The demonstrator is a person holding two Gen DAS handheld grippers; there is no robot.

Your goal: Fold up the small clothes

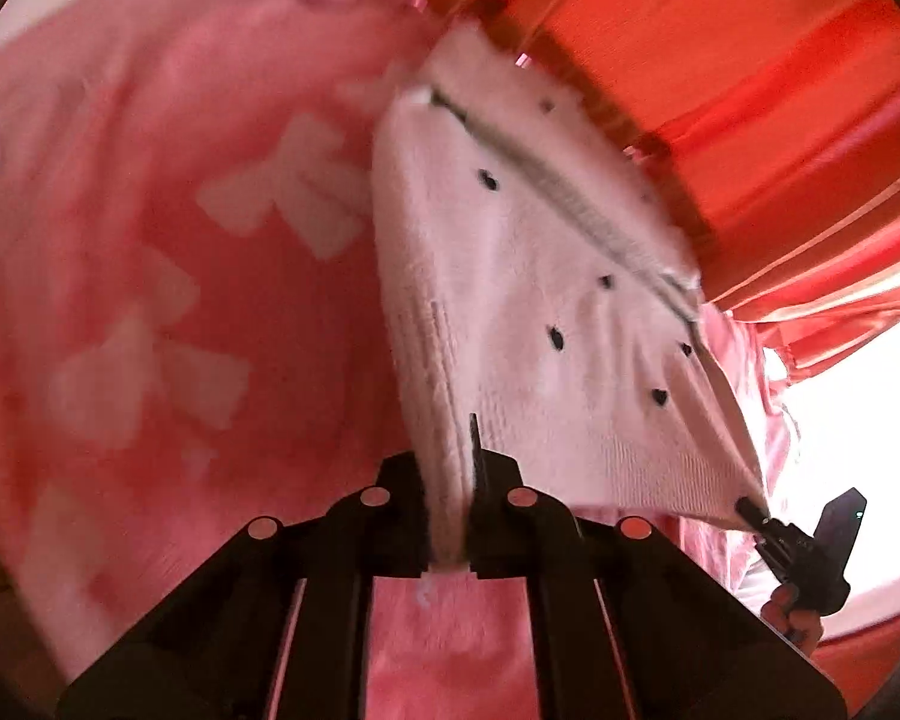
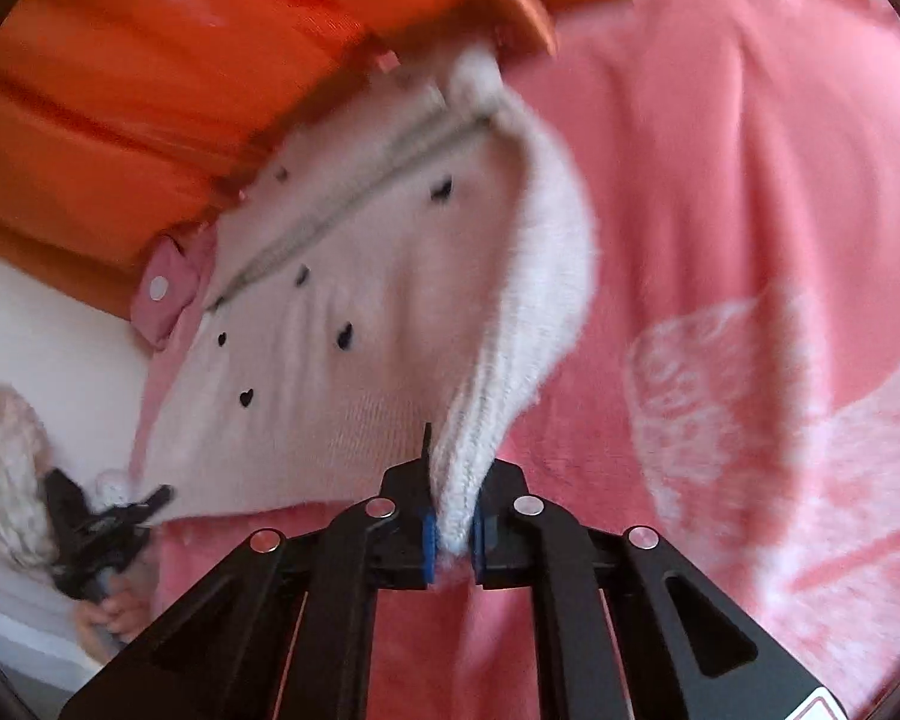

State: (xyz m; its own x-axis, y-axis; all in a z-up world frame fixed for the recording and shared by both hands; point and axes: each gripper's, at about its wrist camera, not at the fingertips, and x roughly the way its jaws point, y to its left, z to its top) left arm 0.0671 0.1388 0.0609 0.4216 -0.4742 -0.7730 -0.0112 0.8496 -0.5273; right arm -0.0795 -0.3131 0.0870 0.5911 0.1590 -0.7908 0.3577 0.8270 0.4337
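A small pale pink knitted garment (image 1: 546, 312) with black heart dots and a grey zip line hangs stretched between my two grippers above a pink blanket. My left gripper (image 1: 450, 546) is shut on one bottom corner of it. My right gripper (image 2: 453, 540) is shut on the other corner; the garment (image 2: 342, 324) spreads away to the left there. The right gripper also shows in the left wrist view (image 1: 756, 513), and the left gripper in the right wrist view (image 2: 159, 498), each pinching its corner. A darker pink piece with a snap button (image 2: 168, 288) sits at the garment's far edge.
A pink blanket with white bow shapes (image 1: 168, 276) covers the surface below, also in the right wrist view (image 2: 750, 300). Orange striped fabric (image 1: 720, 60) lies beyond the garment. A fluffy cream item (image 2: 6, 468) lies on a white surface at the left.
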